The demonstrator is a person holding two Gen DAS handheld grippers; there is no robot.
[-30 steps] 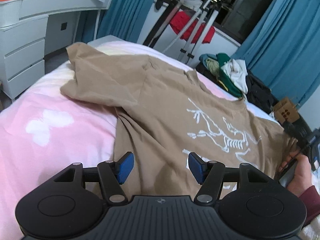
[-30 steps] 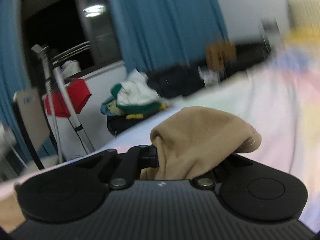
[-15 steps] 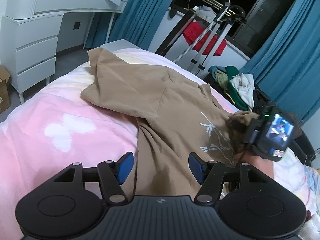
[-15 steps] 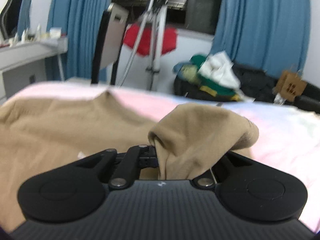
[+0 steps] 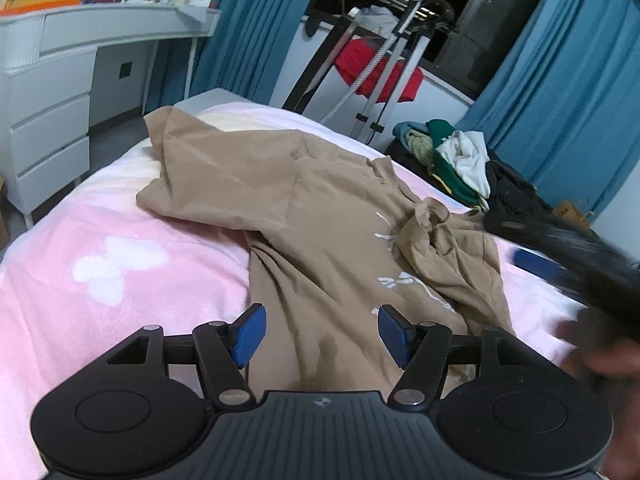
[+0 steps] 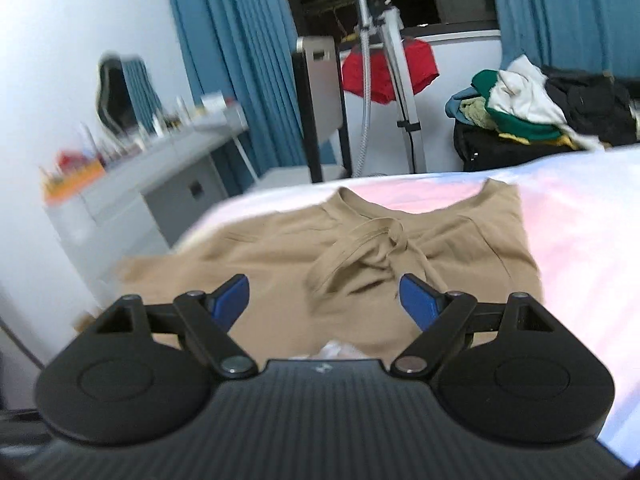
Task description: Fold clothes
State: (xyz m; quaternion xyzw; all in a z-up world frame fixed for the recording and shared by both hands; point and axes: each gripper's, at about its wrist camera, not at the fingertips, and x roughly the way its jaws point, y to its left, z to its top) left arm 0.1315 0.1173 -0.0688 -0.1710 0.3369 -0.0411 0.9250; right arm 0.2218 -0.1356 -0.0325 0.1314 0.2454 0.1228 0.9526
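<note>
A tan T-shirt [image 5: 320, 208] with a white print lies spread on the pink bed [image 5: 100, 264]. My left gripper [image 5: 320, 322] is open just above the shirt's lower part, with cloth below its blue pads but nothing pinched. One sleeve [image 5: 436, 236] lies bunched and folded inward on the chest. In the right wrist view the same shirt [image 6: 260, 248] shows its collar at the far end and the bunched sleeve [image 6: 360, 252] in the middle. My right gripper [image 6: 324, 294] hovers before it, its jaws opening wide with nothing between them. A blurred hand [image 5: 600, 364] is at the right edge.
A white dresser [image 5: 48, 120] with cluttered top stands left of the bed. Beyond the bed are a metal clothes rack [image 5: 380, 72] with a red garment, a chair [image 6: 316, 100], a pile of clothes [image 5: 460, 160] and blue curtains [image 5: 560, 80].
My right gripper carried the sleeve leftward over the shirt and let it go; the sleeve now lies bunched on the chest. The left gripper stayed open and hardly moved.
</note>
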